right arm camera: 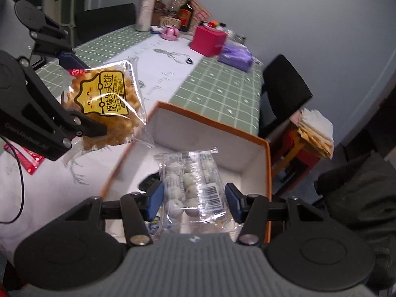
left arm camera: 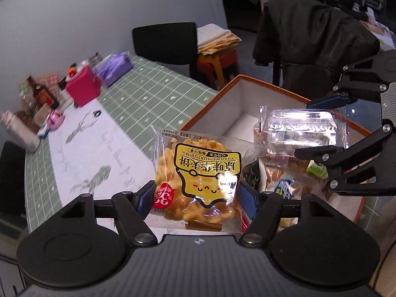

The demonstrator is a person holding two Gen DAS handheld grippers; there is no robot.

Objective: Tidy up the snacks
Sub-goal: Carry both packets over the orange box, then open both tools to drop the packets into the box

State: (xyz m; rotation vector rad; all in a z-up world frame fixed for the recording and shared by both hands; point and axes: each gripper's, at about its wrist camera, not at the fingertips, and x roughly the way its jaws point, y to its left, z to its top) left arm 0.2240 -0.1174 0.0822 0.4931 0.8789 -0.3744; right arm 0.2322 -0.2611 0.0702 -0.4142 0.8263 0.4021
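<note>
Two packets are held above the box (right arm camera: 250, 148): the left gripper (left arm camera: 196, 195) is clamped on a waffle packet (left arm camera: 198, 173) at the box's near-left edge, while the right gripper (right arm camera: 194, 200) pinches a sweets packet (right arm camera: 193, 185), lengthwise, directly over its interior.

Left tongs (left arm camera: 195, 195) and right tongs (right arm camera: 194, 199), black linkage arms, silver screws, blue pads (right arm camera: 155, 196), grey ribbed housing
</note>
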